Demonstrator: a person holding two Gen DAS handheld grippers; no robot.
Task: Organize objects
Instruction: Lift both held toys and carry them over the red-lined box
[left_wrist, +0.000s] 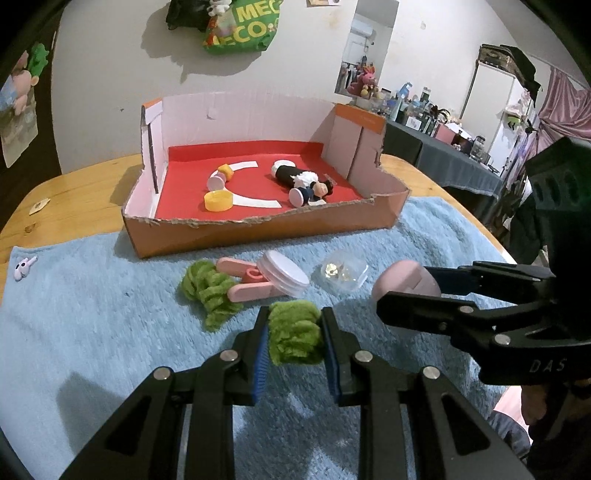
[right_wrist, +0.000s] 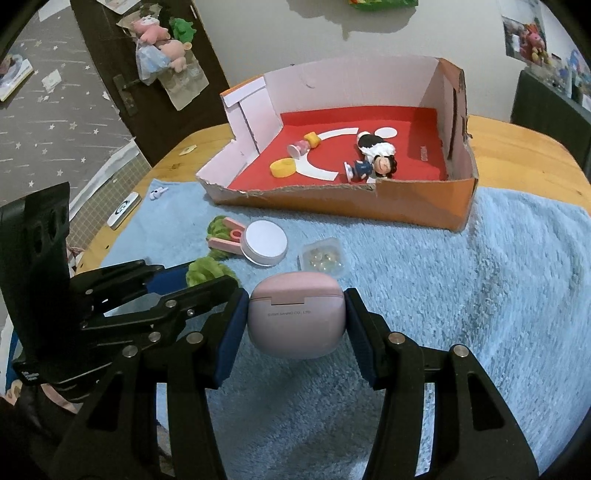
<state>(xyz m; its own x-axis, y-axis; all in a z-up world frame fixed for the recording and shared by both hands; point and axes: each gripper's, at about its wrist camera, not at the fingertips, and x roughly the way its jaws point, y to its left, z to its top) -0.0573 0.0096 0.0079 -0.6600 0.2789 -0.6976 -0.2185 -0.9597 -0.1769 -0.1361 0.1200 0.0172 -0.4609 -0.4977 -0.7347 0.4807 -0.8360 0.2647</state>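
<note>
My left gripper (left_wrist: 295, 325) is shut on a green fuzzy scrunchie (left_wrist: 294, 338), held just above the blue towel (left_wrist: 92, 325). My right gripper (right_wrist: 295, 314) is shut on a pink earbud case (right_wrist: 296, 320), its blue pads pressing both sides; the case (left_wrist: 404, 282) also shows at the right of the left wrist view. Ahead stands a torn cardboard box (left_wrist: 207, 234) with a red floor, holding a yellow cap (left_wrist: 218, 201), a small pink bottle (left_wrist: 218, 179) and a doll figure (left_wrist: 301, 181). The left gripper (right_wrist: 192, 280) appears at the left of the right wrist view.
On the towel before the box lie a second green scrunchie (left_wrist: 207, 290), a pink clip (left_wrist: 247, 280), a round clear jar with a white lid (left_wrist: 284, 273) and a small clear case of beads (left_wrist: 340, 273). A tiny white figure (left_wrist: 24, 266) sits far left. The wooden table (left_wrist: 74, 184) ends near a wall.
</note>
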